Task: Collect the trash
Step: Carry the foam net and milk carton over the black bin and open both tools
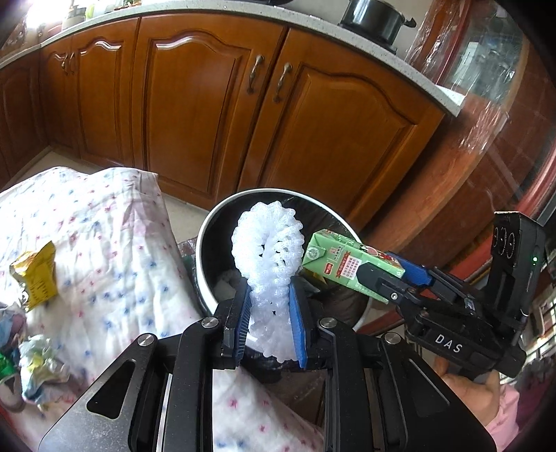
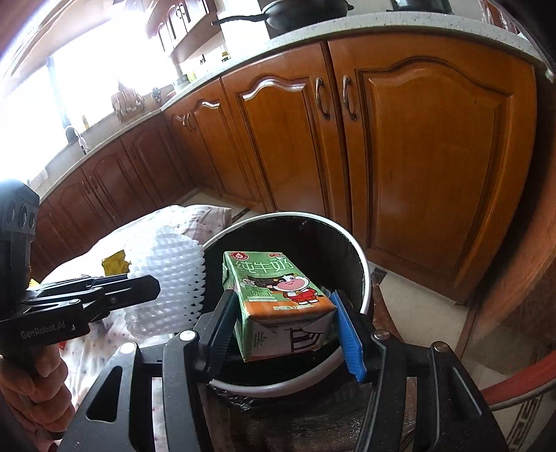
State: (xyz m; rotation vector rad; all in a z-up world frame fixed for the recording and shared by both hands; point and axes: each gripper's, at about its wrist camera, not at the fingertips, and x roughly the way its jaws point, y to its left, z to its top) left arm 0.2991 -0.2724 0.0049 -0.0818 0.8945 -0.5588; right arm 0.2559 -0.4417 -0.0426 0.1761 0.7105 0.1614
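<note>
A round white-rimmed trash bin lined with a black bag (image 1: 208, 222) stands on the tiled floor before a row of brown wooden cabinet doors (image 1: 194, 114); a dark cooking pot (image 1: 373, 17) sits on the speckled countertop at about one o'clock. At nine o'clock of the bin lies a white quilted cloth with small red and blue flowers (image 1: 104, 236), and on it rest a crumpled yellow wrapper (image 1: 36, 274) and a crushed ball of pale paper and foil (image 1: 41, 365) (both well apart from either tool).

Both tools tilt downward toward the bin mouth. A hand (image 2: 38, 379) grips the handle of the left one; the other hand (image 1: 476, 389), in a pink sleeve, holds the right.

The left gripper (image 1: 271, 309) has its blue-padded jaws narrow, pinching the lower end of a white foam fruit net (image 1: 267, 243), whose ring-shaped top stands above the bin opening. The right gripper (image 2: 281, 313) clamps a green milk carton with a cartoon cow (image 2: 278, 295) at half width, the carton lying over the bin, at three o'clock of the net and just beside it.
</note>
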